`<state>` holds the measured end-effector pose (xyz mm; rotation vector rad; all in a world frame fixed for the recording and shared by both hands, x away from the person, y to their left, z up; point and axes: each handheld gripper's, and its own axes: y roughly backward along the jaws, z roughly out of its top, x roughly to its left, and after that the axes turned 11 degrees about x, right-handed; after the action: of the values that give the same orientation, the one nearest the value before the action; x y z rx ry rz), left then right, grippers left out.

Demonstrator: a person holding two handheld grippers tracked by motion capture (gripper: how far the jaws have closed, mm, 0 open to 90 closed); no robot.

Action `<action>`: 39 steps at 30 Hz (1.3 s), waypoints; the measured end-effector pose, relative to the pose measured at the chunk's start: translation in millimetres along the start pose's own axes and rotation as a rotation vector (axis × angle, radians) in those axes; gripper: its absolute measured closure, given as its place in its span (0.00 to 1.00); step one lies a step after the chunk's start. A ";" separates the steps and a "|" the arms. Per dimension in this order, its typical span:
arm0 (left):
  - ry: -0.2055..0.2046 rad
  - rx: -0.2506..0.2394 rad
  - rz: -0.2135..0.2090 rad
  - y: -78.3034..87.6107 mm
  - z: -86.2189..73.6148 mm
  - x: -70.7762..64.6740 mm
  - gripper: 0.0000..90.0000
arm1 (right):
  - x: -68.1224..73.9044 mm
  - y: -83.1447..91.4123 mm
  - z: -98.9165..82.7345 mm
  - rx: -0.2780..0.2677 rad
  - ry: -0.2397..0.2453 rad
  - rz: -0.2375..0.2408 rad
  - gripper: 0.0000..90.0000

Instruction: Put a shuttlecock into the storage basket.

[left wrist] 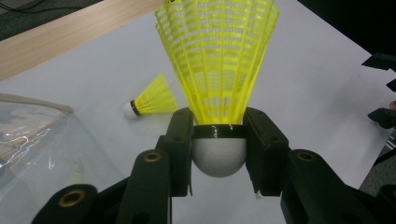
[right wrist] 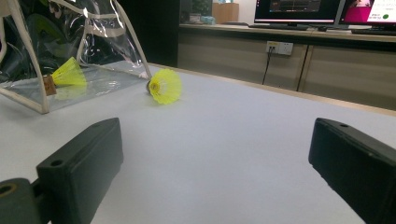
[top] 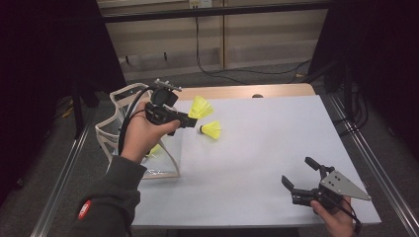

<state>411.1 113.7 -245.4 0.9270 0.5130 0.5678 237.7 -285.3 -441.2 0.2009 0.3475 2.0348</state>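
My left gripper (top: 189, 120) is raised above the table's back left, shut on the white cork base of a yellow shuttlecock (top: 201, 106). In the left gripper view its skirt (left wrist: 217, 65) fans upward from between the jaws (left wrist: 218, 122). A second yellow shuttlecock (top: 211, 130) (left wrist: 152, 100) (right wrist: 165, 86) lies on its side on the white mat just beyond. My right gripper (top: 296, 170) (right wrist: 215, 149) hovers low near the front right corner, open, with nothing between its jaws.
A clear bag with beige trim (top: 116, 131) (right wrist: 28, 100) stands at the table's left edge, under my left hand, with a yellow shuttlecock (top: 154, 149) (right wrist: 67, 74) inside. The white mat (top: 276, 138) covers the table. Metal rails run along both sides.
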 end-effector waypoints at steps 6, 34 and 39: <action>0.003 0.000 -0.004 2.7 0.6 2.2 0.72 | -0.1 -0.1 -0.1 0.000 0.002 -0.001 0.03; 0.027 -0.011 0.019 15.6 1.0 12.8 0.72 | -0.4 0.7 0.1 -0.001 0.002 0.001 0.03; 0.033 -0.011 0.019 18.5 1.0 14.7 0.72 | -0.3 0.6 0.1 -0.001 0.000 0.001 0.03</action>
<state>418.4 131.5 -231.6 0.9137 0.5306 0.6036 237.4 -285.9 -440.9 0.2004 0.3470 2.0355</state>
